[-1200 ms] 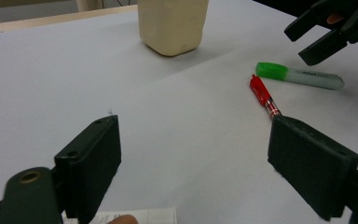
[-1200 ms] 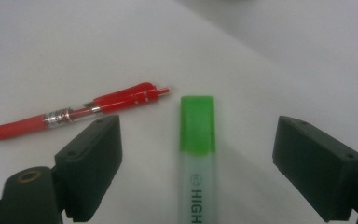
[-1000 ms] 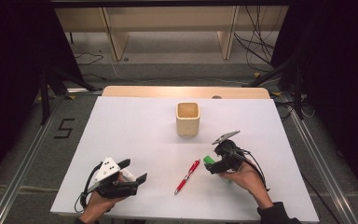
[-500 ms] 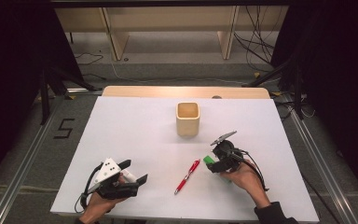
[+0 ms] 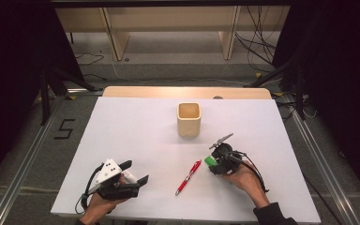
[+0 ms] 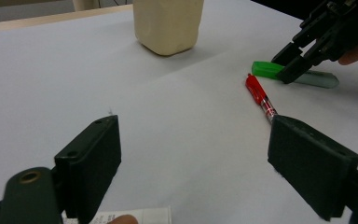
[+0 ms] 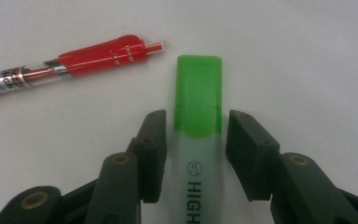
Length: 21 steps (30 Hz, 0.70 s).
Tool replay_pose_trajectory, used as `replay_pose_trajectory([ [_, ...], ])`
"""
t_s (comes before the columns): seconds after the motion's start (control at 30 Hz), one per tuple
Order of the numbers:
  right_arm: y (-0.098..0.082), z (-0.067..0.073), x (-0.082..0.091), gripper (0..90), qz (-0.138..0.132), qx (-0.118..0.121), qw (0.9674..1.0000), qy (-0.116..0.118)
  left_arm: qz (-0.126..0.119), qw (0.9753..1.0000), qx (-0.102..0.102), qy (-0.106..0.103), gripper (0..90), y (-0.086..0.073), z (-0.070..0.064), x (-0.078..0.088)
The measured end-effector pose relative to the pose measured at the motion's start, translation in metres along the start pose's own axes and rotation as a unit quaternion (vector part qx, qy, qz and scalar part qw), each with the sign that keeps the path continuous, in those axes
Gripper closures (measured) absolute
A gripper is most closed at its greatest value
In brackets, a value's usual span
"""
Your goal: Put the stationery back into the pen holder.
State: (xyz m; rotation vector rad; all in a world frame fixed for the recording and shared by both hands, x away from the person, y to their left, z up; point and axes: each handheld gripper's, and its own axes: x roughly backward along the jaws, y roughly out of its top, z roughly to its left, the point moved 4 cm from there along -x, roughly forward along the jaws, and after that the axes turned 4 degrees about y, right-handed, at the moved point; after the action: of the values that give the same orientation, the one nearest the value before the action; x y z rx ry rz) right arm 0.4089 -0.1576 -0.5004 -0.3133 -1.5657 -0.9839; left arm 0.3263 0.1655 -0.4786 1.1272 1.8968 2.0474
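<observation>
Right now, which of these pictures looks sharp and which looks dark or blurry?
High view: the white table is brightly lit, the room around it nearly black. Left gripper view: the near black jaws are soft, while the red pen beyond is clearer. Right gripper view: even light, and the green highlighter between the jaws is crisp enough to read its lettering.

Wooden shelving (image 5: 168,28) behind white table (image 5: 136,126)

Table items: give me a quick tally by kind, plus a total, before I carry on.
Highlighters: 1, the green-capped highlighter, lying between the right tool's jaws.
Pens: 1, the red pen.
Cups: 1, the beige cup.
Total: 3
</observation>
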Motion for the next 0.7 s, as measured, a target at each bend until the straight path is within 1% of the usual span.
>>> replay_pose_trajectory([
  [0.07, 0.0004, 0.0004, -0.0001, 61.5, -0.001, 0.000, 1.0000, -0.007, 0.000, 1.0000, 0.000, 0.000, 16.7, 0.0000, 0.0002, -0.0001],
  [0.2, 0.0009, 0.0007, -0.0004, 63.7, 0.001, 0.004, 1.0000, -0.008, 0.000, 1.0000, -0.001, 0.000, 16.7, -0.0001, 0.0006, -0.0005],
  [0.37, 0.0040, 0.0026, -0.0009, 65.7, 0.017, 0.005, 0.9998, -0.012, 0.002, 1.0000, -0.003, 0.000, 16.7, -0.0004, 0.0001, -0.0010],
  [0.43, 0.0048, 0.0032, -0.0014, 66.3, 0.018, 0.006, 0.9997, -0.016, 0.001, 1.0000, -0.003, 0.000, 16.7, -0.0001, 0.0000, -0.0007],
  [0.57, 0.0053, 0.0026, -0.0012, 66.8, 0.022, 0.002, 0.9997, -0.010, 0.002, 1.0000, -0.002, 0.000, 16.7, -0.0005, 0.0002, -0.0012],
  [0.7, 0.0065, 0.0025, -0.0013, 67.0, 0.025, 0.003, 0.9996, -0.011, 0.000, 1.0000, -0.003, 0.000, 16.7, 0.0000, 0.0000, -0.0007],
])
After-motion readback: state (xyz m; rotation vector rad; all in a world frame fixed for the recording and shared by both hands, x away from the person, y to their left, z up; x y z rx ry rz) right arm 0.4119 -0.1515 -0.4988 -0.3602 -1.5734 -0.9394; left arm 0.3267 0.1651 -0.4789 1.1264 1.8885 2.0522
